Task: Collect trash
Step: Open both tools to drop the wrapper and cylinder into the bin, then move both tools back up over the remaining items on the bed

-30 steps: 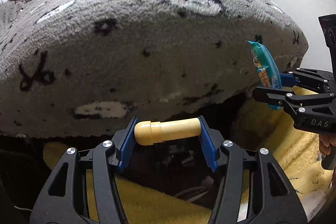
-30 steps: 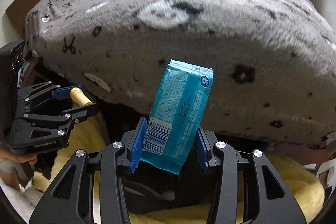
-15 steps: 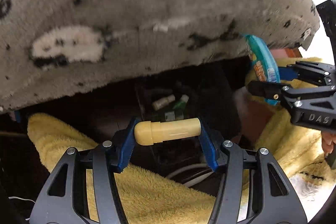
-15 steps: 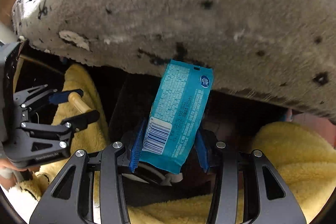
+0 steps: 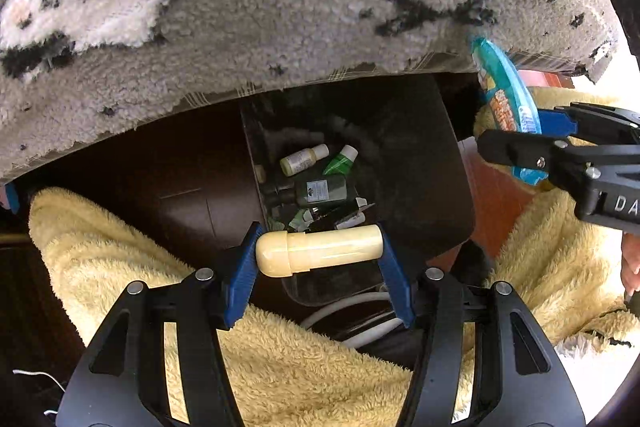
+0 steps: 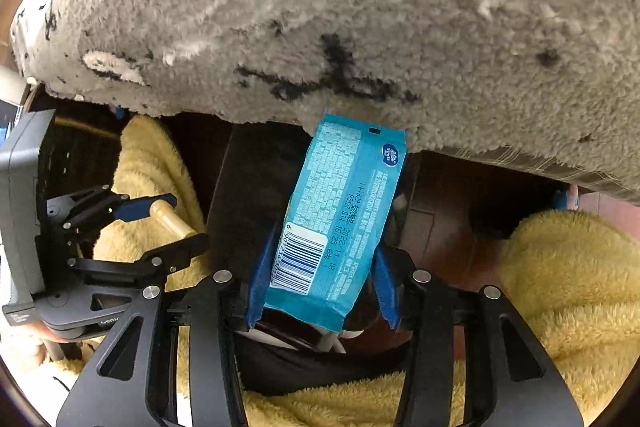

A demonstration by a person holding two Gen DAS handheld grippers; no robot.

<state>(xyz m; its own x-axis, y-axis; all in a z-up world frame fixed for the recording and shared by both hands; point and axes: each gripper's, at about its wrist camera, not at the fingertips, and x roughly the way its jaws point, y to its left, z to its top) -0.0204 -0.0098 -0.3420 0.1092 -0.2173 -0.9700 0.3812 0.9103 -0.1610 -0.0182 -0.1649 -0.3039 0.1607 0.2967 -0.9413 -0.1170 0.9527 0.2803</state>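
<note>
My left gripper [image 5: 318,255] is shut on a cream plastic tube [image 5: 320,253], held crosswise just above the near rim of a dark bin [image 5: 436,163]. The bin holds several small bottles and wrappers [image 5: 320,187]. My right gripper [image 6: 320,267] is shut on a blue snack packet [image 6: 340,211], held upright over the same dark bin [image 6: 248,179]. The packet [image 5: 506,103] and right gripper [image 5: 532,139] show at the right of the left wrist view. The left gripper [image 6: 168,223] with the tube [image 6: 172,223] shows at the left of the right wrist view.
A grey fleecy blanket [image 5: 280,7] overhangs the bin from above and behind; it also fills the top of the right wrist view [image 6: 360,7]. Yellow fleece fabric [image 5: 120,239] lies on both sides of the bin. A white cable [image 5: 352,311] runs under the left gripper.
Both grippers have tilted down from the blanket top towards the floor and moved closer. The bin and its contents have come into view below them. Both still hold their items.
</note>
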